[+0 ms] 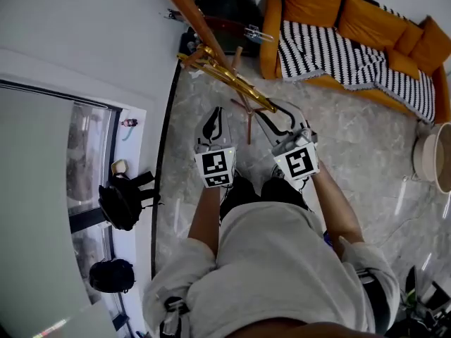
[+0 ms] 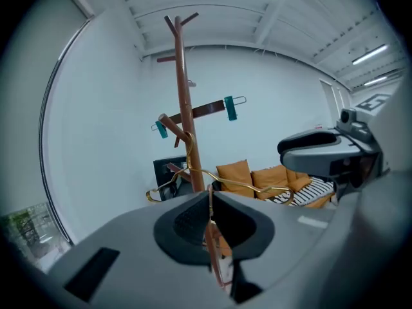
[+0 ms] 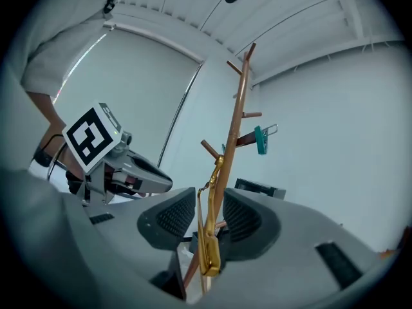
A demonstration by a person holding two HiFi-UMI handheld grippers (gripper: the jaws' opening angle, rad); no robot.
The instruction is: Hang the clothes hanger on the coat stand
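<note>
A brown coat stand (image 1: 201, 23) (image 2: 182, 82) (image 3: 238, 108) rises close in front of me. The gold clothes hanger (image 1: 236, 83) (image 2: 238, 184) (image 3: 209, 237) slants from the pole towards my right gripper (image 1: 278, 113) (image 3: 209, 214). Its hook lies against the pole by a lower peg; whether it rests on the peg I cannot tell. The right jaws are shut on the hanger's near end. My left gripper (image 1: 215, 118) (image 2: 210, 201) is shut with nothing in it, a little to the left of the hanger and apart from it.
A brown hanger with teal clips (image 2: 206, 110) (image 3: 257, 137) hangs higher on the stand. An orange sofa with a striped blanket (image 1: 352, 41) stands behind, on the right. Two black backpacks (image 1: 123, 199) lie by the window on the left, and a round basket (image 1: 433, 153) sits at the right edge.
</note>
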